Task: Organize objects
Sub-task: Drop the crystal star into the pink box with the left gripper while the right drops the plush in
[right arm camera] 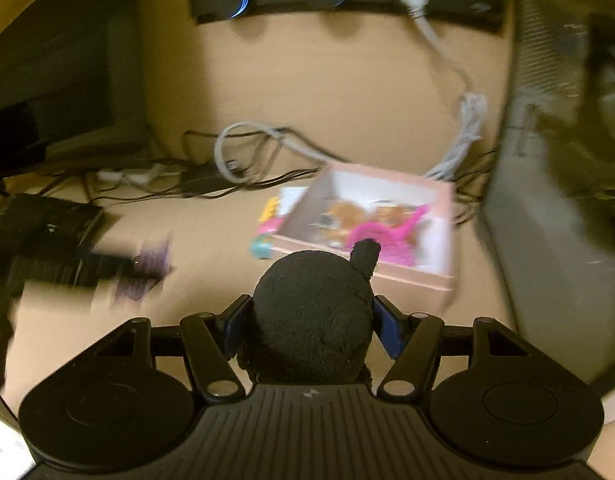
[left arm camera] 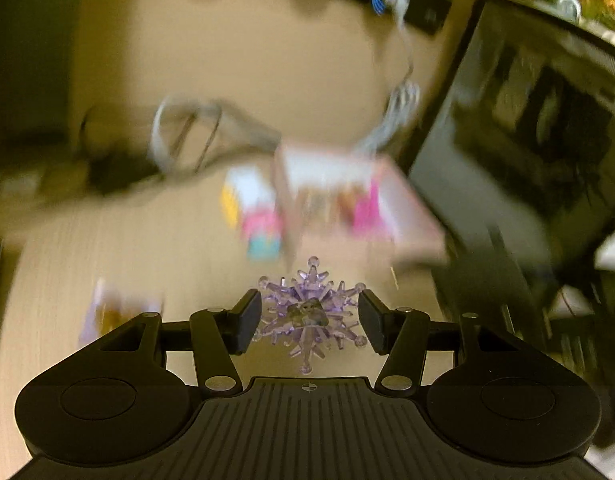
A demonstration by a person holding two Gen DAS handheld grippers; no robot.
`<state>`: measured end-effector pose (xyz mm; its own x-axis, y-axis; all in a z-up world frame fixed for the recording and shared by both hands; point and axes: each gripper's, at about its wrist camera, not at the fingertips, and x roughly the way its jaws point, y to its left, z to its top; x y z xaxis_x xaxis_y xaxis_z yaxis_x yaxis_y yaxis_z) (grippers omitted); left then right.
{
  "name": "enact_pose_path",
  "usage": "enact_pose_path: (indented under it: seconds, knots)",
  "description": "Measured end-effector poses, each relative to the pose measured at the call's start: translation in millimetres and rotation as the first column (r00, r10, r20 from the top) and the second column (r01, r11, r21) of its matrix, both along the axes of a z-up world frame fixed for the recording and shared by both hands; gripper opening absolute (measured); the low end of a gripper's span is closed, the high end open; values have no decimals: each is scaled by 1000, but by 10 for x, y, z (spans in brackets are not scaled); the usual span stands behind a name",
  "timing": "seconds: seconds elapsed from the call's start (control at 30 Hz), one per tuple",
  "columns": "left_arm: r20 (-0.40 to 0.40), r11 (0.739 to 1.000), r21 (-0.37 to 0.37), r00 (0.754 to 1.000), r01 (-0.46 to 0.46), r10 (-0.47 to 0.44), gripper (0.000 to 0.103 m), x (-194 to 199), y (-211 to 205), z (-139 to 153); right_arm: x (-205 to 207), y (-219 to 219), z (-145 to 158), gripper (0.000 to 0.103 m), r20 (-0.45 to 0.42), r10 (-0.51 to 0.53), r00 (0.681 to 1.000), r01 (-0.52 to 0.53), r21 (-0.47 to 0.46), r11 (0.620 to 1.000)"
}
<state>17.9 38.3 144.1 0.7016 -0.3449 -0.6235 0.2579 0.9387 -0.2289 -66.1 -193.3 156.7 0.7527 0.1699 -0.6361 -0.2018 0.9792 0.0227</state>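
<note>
A pink open box (right arm camera: pixel 387 216) of bright toys is seen on the wooden desk (right arm camera: pixel 347 100), with grey cables (right arm camera: pixel 467 128) behind it. No writing can be read through the blur. A clear purple snowflake ornament (left arm camera: pixel 310 312) is clamped in the left gripper (left arm camera: pixel 310 322). A black plush toy (right arm camera: pixel 313 316) is clamped in the right gripper (right arm camera: pixel 313 326).

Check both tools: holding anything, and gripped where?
Left tool: purple snowflake ornament, pads on its side spikes. Right tool: black plush toy, pads on its round sides.
</note>
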Motion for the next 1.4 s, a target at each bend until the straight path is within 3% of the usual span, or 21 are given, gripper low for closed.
enact_pose_path:
  seconds: [0.1,0.2,0.27,0.33,0.43,0.5,0.67,0.73,1.0,1.07,1.17,1.2,1.27,1.3,1.4]
  knots:
    - [88,999,44,996,24,-28,59,469,-290,216,-40,-169,-17,65,7,-17,1000,17,13,1000]
    - [124,997,39,990,66,-71,59,902,-562,250,5,-264,-80,65,-15,-41,999,41,29,999]
    - [84,990,68,989,120,-125,60,1211,-740,97,21,-332,-113,65,-28,-42,999,43,50,998]
    - [56,995,75,996,60,-64,59,1429,-839,-98,39,-385,-142,65,-35,-45,998,47,56,997]
    - [61,998,-56,997,-34,38,59,1498,-752,-189,76,-487,-175,65,-43,-51,998,53,63,997]
    - [79,994,-92,994,-63,71,59,1416,-691,-171,150,-552,-197,65,-51,-50,997,54,73,996]
    - [119,999,39,993,-27,22,59,1206,-693,-99,487,-601,-162,65,-42,-27,999,31,85,996]
    - [83,998,67,996,17,-22,58,1306,-813,-131,685,-571,-117,65,-36,-19,999,22,93,995]
    - [-89,996,-3,992,94,-94,58,1672,-1056,-457,1105,-558,-10,65,27,-87,996,88,-39,995]
    - [-94,988,52,986,147,-141,59,1647,-1147,-496,1116,-614,35,65,49,-103,993,106,-48,993]
    - [-26,944,264,979,200,-200,58,1513,-1366,-520,1167,-700,120,65,73,-125,989,127,-27,991]
    - [-22,943,262,978,205,-207,58,1502,-1371,-523,1189,-718,144,65,79,-132,988,134,-21,991]
    - [-67,966,160,978,205,-197,59,1548,-1291,-535,1241,-731,187,65,88,-143,986,145,-16,989]
    - [-50,978,116,984,173,-169,59,1546,-1238,-517,1259,-730,202,65,92,-145,985,147,-14,989]
    - [93,999,-1,995,37,-37,59,1392,-980,-351,1264,-716,250,65,107,-138,985,140,-11,990]
